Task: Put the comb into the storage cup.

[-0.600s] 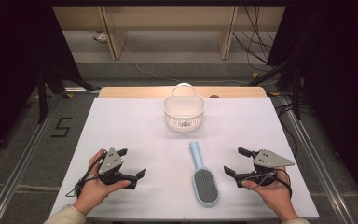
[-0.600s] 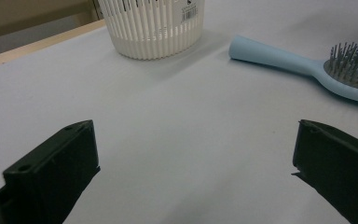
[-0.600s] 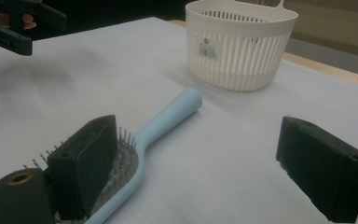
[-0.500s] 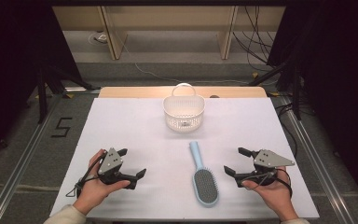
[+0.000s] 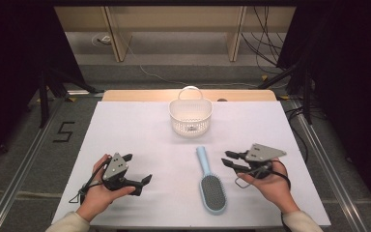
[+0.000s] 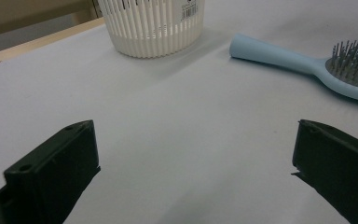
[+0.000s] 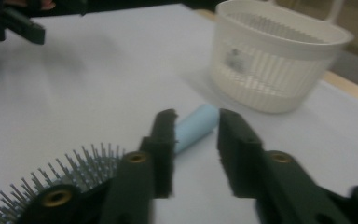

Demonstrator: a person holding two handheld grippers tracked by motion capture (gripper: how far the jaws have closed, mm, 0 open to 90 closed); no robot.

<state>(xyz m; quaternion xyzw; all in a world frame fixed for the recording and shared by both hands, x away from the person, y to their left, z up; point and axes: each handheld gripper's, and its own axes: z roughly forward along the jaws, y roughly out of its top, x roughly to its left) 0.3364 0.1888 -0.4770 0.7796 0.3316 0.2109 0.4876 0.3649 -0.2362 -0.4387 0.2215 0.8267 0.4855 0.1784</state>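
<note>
White-covered table [image 5: 125,125] spans most of the high view, with a wood strip at the far edge. All the items sit on the mid-line, so either hand could get to them.

White slotted basket [image 5: 190,116] stands upright at far centre, handle up and mouth open; it looks like the drop target. Barcode sticker on its near wall.

Light-blue hairbrush [image 5: 209,181] lies flat in front of the basket and well apart from it, bristles up. Handle points toward the basket, head toward the person. That leaves the slim handle free to pinch.

Right gripper [image 5: 232,161] sits low, just right of the brush handle, aimed at it. Its own view [image 7: 193,135] shows the jaws narrowed to a small gap with the handle tip beyond it, not between the pads. Nothing held, no contact visible. Reads as lining up for a handle grab.

Left gripper [image 5: 136,169] is parked near the left front, well apart from the brush. Jaws wide apart in its own view [image 6: 193,149], bare table between them, empty. Looks idle while the right one works.
</note>
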